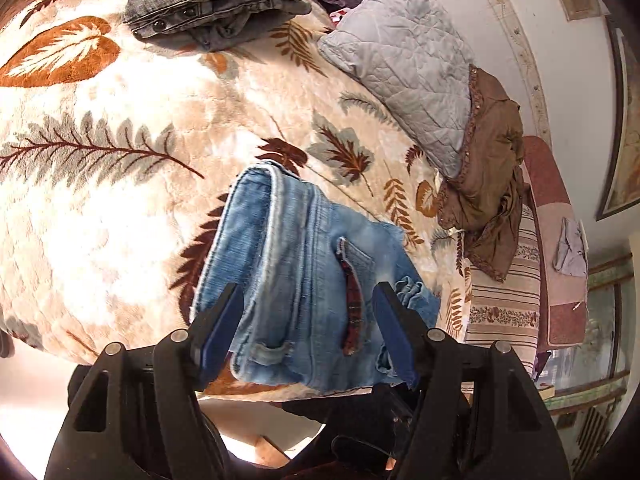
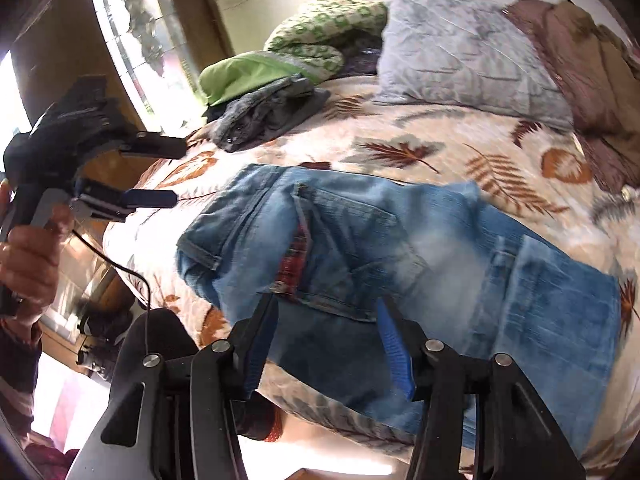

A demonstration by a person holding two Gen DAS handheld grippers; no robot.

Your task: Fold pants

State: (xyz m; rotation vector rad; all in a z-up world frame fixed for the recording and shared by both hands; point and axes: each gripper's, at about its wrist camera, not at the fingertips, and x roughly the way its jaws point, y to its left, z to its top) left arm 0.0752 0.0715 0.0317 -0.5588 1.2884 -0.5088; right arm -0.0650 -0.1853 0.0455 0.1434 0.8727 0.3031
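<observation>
Light blue jeans [image 1: 288, 248] [image 2: 380, 240] lie folded on the leaf-patterned bed blanket [image 1: 120, 184] [image 2: 400, 140], near its front edge, with a back pocket and a red plaid lining showing. My left gripper [image 1: 308, 312] is open, with the jeans seen in the gap beyond its blue pads, which press on nothing. In the right wrist view the left gripper [image 2: 176, 172] hovers open off the jeans' left end, held by a hand [image 2: 28, 256]. My right gripper [image 2: 328, 304] stands open above the near part of the jeans, gripping nothing.
Folded grey pants [image 1: 208, 4] [image 2: 264, 116] rest at the far side of the bed. A grey quilted pillow [image 1: 408, 64] [image 2: 460, 52] and a crumpled brown garment [image 1: 488, 168] [image 2: 592, 80] lie at the right. A green patterned blanket [image 2: 312, 36] sits by the wall.
</observation>
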